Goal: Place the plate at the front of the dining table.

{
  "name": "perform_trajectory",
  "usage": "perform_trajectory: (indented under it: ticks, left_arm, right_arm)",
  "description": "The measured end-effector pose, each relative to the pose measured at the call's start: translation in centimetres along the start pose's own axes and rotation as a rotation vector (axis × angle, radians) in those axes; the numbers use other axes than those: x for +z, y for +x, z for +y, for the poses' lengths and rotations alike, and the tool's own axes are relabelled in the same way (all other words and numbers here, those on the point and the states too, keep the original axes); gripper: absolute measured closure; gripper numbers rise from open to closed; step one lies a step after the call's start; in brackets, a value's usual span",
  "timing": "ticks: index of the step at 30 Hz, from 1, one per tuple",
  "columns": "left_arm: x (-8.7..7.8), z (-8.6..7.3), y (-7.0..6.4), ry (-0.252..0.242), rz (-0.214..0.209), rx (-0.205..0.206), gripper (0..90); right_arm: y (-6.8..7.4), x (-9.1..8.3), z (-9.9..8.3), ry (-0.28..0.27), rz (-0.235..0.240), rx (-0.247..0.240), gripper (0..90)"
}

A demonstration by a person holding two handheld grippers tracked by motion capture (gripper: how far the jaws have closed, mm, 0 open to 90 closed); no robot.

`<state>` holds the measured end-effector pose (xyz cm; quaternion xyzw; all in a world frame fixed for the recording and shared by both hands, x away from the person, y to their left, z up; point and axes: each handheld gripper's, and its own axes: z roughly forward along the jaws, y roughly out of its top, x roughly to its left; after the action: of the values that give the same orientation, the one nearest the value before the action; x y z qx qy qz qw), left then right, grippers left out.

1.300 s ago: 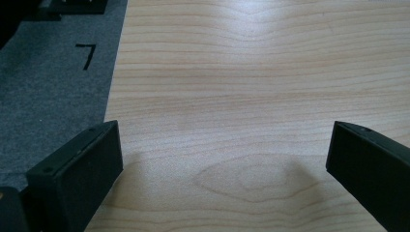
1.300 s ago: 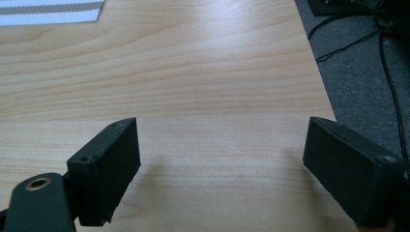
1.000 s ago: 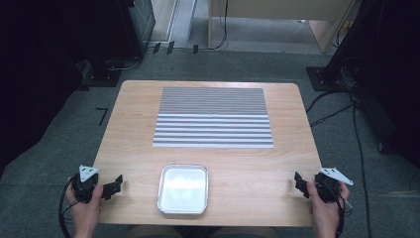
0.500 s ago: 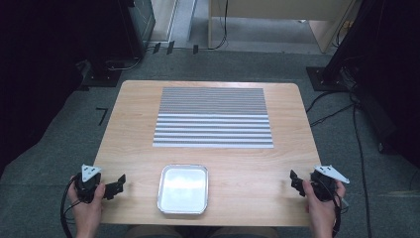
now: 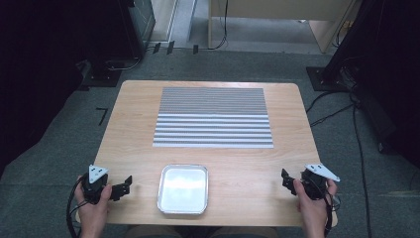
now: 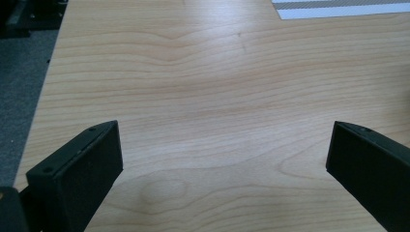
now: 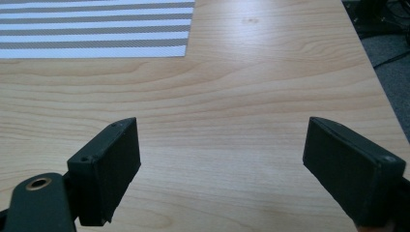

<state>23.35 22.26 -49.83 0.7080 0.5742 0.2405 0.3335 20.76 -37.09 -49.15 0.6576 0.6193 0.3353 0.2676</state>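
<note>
Tray (image 5: 183,189), metal, sits at near table (image 5: 133,124) edge, centred betw. both hands, below striped mat (image 5: 213,117). L gripper (image 5: 124,187) at near-left corner, R gripper (image 5: 285,179) near-right; both held low, jaws spread wide, nothing grasped.

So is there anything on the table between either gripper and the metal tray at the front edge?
Nothing visible. The left gripper and right gripper sit open at the near corners, with bare wooden table between each and the metal tray. The striped mat lies farther back, out of either path.
</note>
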Motion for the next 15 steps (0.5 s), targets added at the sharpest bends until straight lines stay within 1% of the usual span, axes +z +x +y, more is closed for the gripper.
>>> perform_trajectory:
  ticks: [2, 3, 5, 6, 7, 8, 10, 11, 15]
  left_arm:
    - [0.0, 0.0, -0.1, -0.002, -0.001, 0.000, 0.0]
    - [0.0, 0.1, -0.3, 0.000, -0.006, 0.004, 0.0]
    - [0.0, 0.1, -0.5, -0.002, -0.009, 0.003, 0.0]
    - [-0.1, 0.1, -0.6, -0.002, -0.011, 0.002, 0.0]
    - [-0.1, 0.1, -0.6, -0.001, -0.014, 0.004, 0.0]
    - [-0.1, 0.1, -0.7, -0.002, -0.017, 0.003, 0.0]
    - [-0.2, 0.2, -1.0, -0.002, -0.023, 0.003, 0.0]
    - [-0.2, 0.2, -1.0, -0.002, -0.023, 0.003, 0.0]
    - [-0.2, 0.2, -1.5, -0.001, -0.032, 0.007, 0.0]
  right_arm:
    - [0.2, 0.0, 0.0, 0.000, 0.001, -0.001, 12.9]
    - [0.7, 0.0, 0.1, 0.001, 0.008, -0.009, 13.0]
    - [0.9, 0.0, 0.1, -0.001, 0.012, -0.013, 12.9]
    - [1.2, 0.0, 0.2, -0.001, 0.014, -0.015, 13.0]
    - [1.6, 0.0, 0.2, -0.002, 0.020, -0.013, 13.0]
    - [1.6, 0.0, 0.2, -0.002, 0.020, -0.013, 13.0]
    - [2.2, 0.0, 0.3, -0.001, 0.041, 0.000, 13.0]
    - [2.2, 0.0, 0.3, -0.001, 0.041, 0.000, 13.0]
    - [3.1, 0.0, 0.4, -0.002, 0.046, -0.007, 13.0]
